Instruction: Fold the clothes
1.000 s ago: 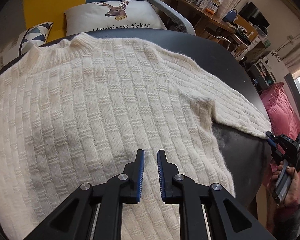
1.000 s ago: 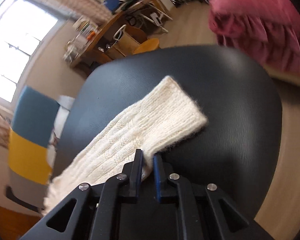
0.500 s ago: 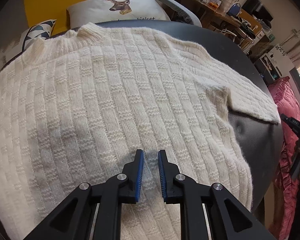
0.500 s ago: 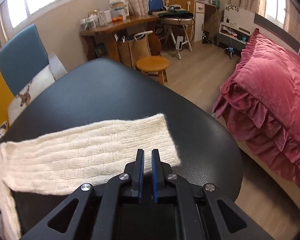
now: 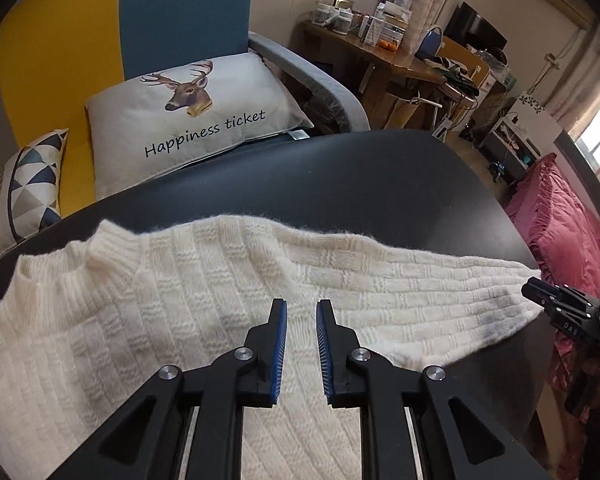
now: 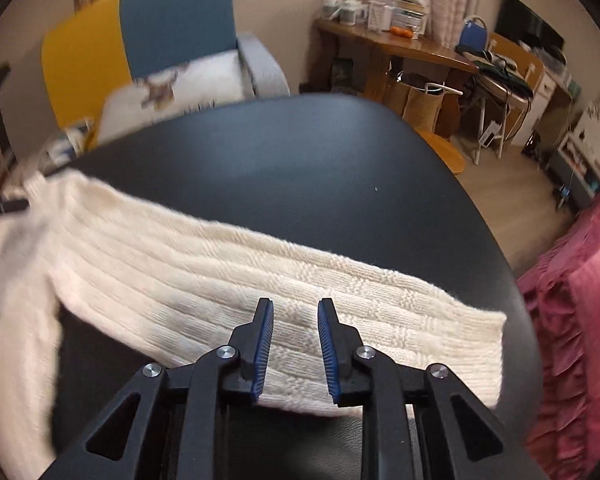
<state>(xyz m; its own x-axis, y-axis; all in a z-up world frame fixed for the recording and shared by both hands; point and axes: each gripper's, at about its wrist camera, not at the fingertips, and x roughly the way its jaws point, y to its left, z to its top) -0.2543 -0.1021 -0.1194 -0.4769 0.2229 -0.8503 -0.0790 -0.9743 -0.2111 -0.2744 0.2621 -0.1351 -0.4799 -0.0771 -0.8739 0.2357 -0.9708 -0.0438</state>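
Note:
A cream knitted sweater (image 5: 160,300) lies flat on the round black table (image 5: 340,176), collar (image 5: 80,264) toward the sofa. Its sleeve (image 5: 420,292) stretches out to the right, almost to the table's edge. My left gripper (image 5: 301,304) hovers over the shoulder, jaws a little apart with nothing between them. At the cuff end, my right gripper (image 5: 556,308) shows beside the table edge. In the right wrist view my right gripper (image 6: 296,303) is above the sleeve (image 6: 220,280) near the cuff; its jaws are opening and no cloth is pinched.
A yellow and blue sofa (image 5: 60,40) with a deer pillow (image 5: 188,112) stands behind the table. A cluttered wooden desk (image 5: 400,60) is at the back right. A pink bedspread (image 5: 560,220) lies past the table's right edge, and a wooden stool (image 6: 444,156) stands nearby.
The right gripper let go of the sleeve cuff, rolled level and moved over the sleeve, and its jaws parted. The left gripper travelled from the sweater's body up to the shoulder.

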